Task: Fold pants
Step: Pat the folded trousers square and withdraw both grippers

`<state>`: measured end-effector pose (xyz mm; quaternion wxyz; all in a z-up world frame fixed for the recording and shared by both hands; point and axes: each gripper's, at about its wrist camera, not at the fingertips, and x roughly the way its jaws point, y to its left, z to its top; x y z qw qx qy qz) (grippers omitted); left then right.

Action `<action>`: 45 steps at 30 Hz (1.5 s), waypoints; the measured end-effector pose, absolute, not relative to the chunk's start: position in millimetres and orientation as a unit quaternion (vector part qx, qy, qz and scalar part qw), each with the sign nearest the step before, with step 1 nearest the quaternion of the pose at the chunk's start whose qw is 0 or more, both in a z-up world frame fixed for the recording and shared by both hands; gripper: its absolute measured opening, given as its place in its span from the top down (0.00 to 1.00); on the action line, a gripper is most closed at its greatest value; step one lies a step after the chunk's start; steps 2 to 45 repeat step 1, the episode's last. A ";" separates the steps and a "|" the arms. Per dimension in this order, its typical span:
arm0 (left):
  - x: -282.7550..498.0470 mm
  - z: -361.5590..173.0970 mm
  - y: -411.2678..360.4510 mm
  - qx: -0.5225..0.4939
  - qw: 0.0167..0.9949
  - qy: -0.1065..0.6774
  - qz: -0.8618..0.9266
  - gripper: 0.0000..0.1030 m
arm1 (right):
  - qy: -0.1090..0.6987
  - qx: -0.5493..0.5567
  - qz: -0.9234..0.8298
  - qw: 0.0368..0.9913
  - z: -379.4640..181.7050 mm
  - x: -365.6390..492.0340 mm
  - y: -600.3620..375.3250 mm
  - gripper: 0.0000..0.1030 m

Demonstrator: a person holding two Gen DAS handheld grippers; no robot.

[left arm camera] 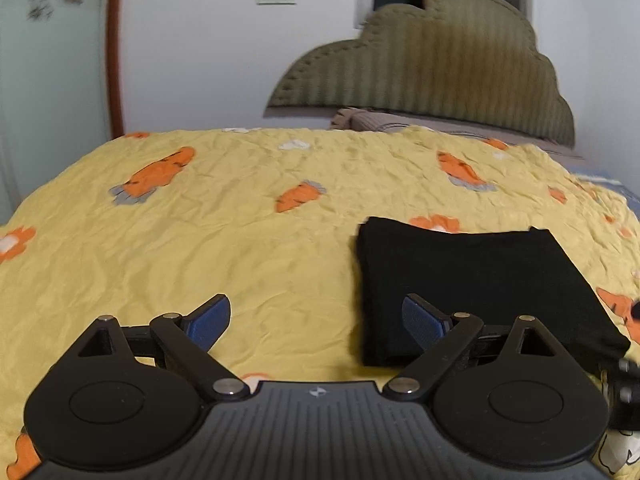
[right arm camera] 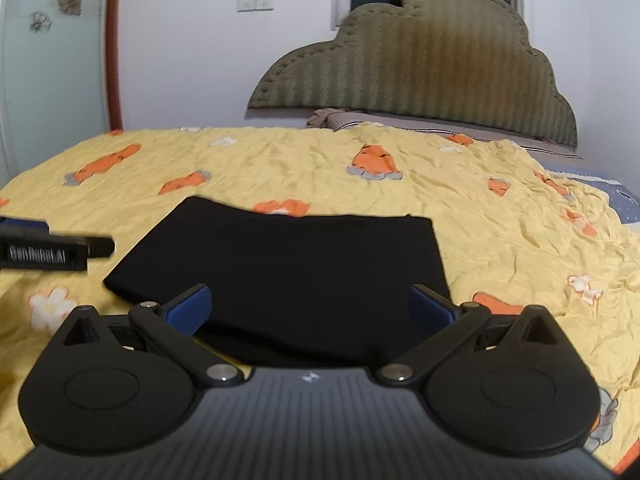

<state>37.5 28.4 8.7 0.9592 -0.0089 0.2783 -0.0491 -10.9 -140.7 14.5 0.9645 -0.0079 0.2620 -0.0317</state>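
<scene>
The black pants [left arm camera: 476, 280] lie folded into a flat rectangle on the yellow carrot-print bedspread [left arm camera: 240, 240]. My left gripper [left arm camera: 316, 322] is open and empty, above the bedspread at the pants' left edge, its right finger over the black cloth. In the right wrist view the folded pants [right arm camera: 288, 256] lie straight ahead. My right gripper [right arm camera: 310, 312] is open and empty, just above the near edge of the pants. The left gripper [right arm camera: 48, 246] shows at the left edge of that view.
An olive padded headboard [left arm camera: 432, 68] stands against the white wall at the far end of the bed. A grey-brown pillow [right arm camera: 400, 122] lies below it. A blue sheet [right arm camera: 612, 188] shows at the right side. A red-framed panel [left arm camera: 114, 48] stands at far left.
</scene>
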 end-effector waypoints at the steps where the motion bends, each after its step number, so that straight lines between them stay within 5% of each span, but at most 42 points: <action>1: 36.3 7.6 31.2 -0.005 0.959 0.279 -0.040 0.09 | 0.265 -0.010 -0.030 0.964 14.2 -14.2 -137.0 0.00; 45: 36.3 7.6 31.2 -0.005 0.959 0.279 -0.040 0.09 | 0.265 -0.010 -0.030 0.964 14.2 -14.2 -137.0 0.00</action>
